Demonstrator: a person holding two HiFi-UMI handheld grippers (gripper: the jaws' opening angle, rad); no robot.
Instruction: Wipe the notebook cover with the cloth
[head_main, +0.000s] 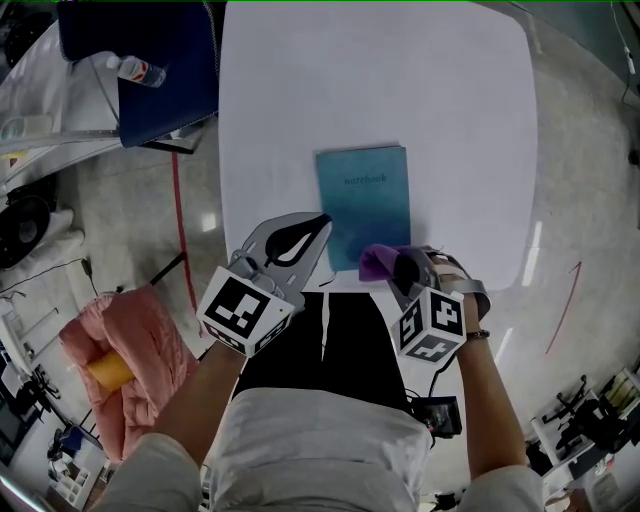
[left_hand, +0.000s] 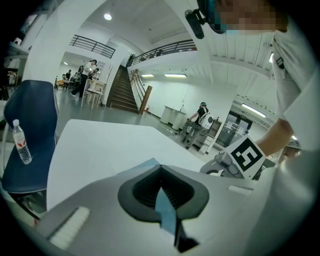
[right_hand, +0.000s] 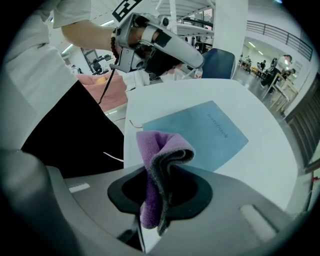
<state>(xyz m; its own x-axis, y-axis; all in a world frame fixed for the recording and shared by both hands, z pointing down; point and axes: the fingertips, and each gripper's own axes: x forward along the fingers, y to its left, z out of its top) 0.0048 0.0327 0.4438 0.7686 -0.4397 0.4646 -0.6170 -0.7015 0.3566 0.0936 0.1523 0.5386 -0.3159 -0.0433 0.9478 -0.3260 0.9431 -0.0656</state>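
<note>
Notebook (head_main: 365, 200): teal, closed, cover up, flat on white table (head_main: 400, 90), close to the near edge, with a gripper at each side of its near end.

Position relative to right gripper (head_main: 398, 260): near right corner of the cover directly ahead of and below the tips.
Right fingers: clamped on purple cloth (right_hand: 157, 165). Folded bunch standing out past the tips, loose tail hanging back through the gap between the fingers. In head view, cloth overlapping the cover's near right corner. Touching or just above: not determinable.

Position relative to left gripper (head_main: 320, 222): tips at the cover's left edge, toward its near end.
Left fingers: drawn together at the tips, nothing gripped. Thin strip of teal visible through the slit behind them. Contact with the cover not determinable.
</note>
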